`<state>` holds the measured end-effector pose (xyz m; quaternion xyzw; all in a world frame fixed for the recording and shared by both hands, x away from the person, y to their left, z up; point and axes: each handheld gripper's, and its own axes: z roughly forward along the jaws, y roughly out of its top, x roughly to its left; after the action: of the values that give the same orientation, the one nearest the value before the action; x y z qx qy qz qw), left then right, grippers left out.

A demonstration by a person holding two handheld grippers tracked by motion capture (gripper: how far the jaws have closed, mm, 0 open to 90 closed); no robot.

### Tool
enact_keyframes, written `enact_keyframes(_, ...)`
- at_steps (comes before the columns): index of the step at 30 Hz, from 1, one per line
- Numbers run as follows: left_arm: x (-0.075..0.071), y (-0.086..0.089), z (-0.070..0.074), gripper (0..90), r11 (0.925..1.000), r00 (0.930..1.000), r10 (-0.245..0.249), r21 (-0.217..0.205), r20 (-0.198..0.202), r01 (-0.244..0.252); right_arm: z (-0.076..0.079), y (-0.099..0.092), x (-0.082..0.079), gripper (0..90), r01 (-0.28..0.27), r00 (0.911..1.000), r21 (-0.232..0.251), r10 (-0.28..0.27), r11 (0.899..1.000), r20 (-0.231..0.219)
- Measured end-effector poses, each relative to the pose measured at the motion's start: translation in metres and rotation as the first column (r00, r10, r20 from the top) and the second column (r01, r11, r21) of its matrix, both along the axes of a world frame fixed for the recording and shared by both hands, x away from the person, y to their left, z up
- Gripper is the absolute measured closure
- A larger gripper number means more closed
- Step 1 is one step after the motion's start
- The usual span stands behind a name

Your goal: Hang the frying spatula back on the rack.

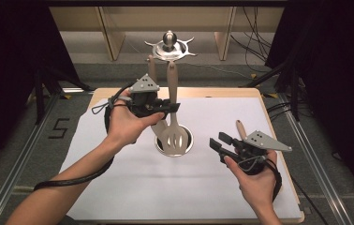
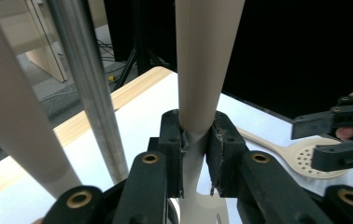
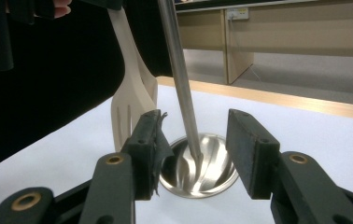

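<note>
Two grippers: left gripper [image 1: 165,108] clamped on slotted turner [image 2: 198,93] handle, turner upright w/ blade low by stand base [image 3: 198,170], next to steel pole [image 3: 179,79]. Right gripper [image 1: 222,143] jaws apart, nothing between, well right of stand; skimmer [image 2: 300,156] lies beneath it.

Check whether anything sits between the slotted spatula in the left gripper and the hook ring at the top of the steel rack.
The left gripper is shut on the slotted spatula at its handle. Another beige utensil already hangs beside it under the hook ring, close along the steel pole. Otherwise nothing visible blocks the path up.
</note>
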<state>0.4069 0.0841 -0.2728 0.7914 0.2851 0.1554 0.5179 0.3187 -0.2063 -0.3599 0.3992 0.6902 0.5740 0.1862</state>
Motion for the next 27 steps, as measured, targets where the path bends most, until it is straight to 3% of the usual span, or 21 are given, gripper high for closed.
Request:
enact_keyframes(2, 0.003, 0.000, -0.002, 76.6, 1.0000, 1.0000, -0.004, -0.005, -0.001, 0.004, 0.001, 0.000, -0.001, 56.5, 0.002, 1.0000, 0.004, -0.002, 1.000, -0.006)
enact_keyframes(4, 0.005, 0.000, -0.003, 76.7, 1.0000, 1.0000, 0.001, 0.004, -0.006, -0.001, 0.000, -0.001, 0.000, 56.6, 0.004, 0.9998, -0.005, -0.004, 1.000, 0.019)
enact_keyframes(15, 0.011, -0.001, -0.004, 76.6, 1.0000, 0.9998, 0.002, -0.007, -0.019, -0.003, 0.000, 0.000, 0.000, 56.4, 0.005, 1.0000, 0.001, -0.005, 1.000, -0.001)
enact_keyframes(19, 0.011, -0.003, -0.005, 76.4, 0.9996, 0.9992, 0.017, -0.023, -0.037, -0.018, 0.000, -0.002, 0.000, 56.2, 0.009, 0.9999, -0.009, -0.009, 1.000, 0.012)
enact_keyframes(21, 0.012, -0.004, -0.007, 76.3, 0.9994, 0.9994, 0.014, -0.032, -0.033, -0.015, -0.001, -0.002, 0.001, 56.0, 0.007, 0.9999, -0.013, -0.007, 1.000, 0.014)
enact_keyframes(25, 0.011, -0.003, -0.008, 76.1, 0.9992, 0.9996, 0.023, -0.033, -0.018, -0.024, -0.001, -0.001, -0.002, 55.6, 0.010, 0.9997, 0.003, -0.010, 1.000, -0.024)
enact_keyframes(27, 0.011, -0.001, -0.008, 75.8, 0.9993, 0.9996, 0.023, -0.028, -0.013, -0.024, -0.002, -0.002, 0.000, 55.4, 0.008, 0.9999, -0.013, -0.008, 1.000, -0.011)
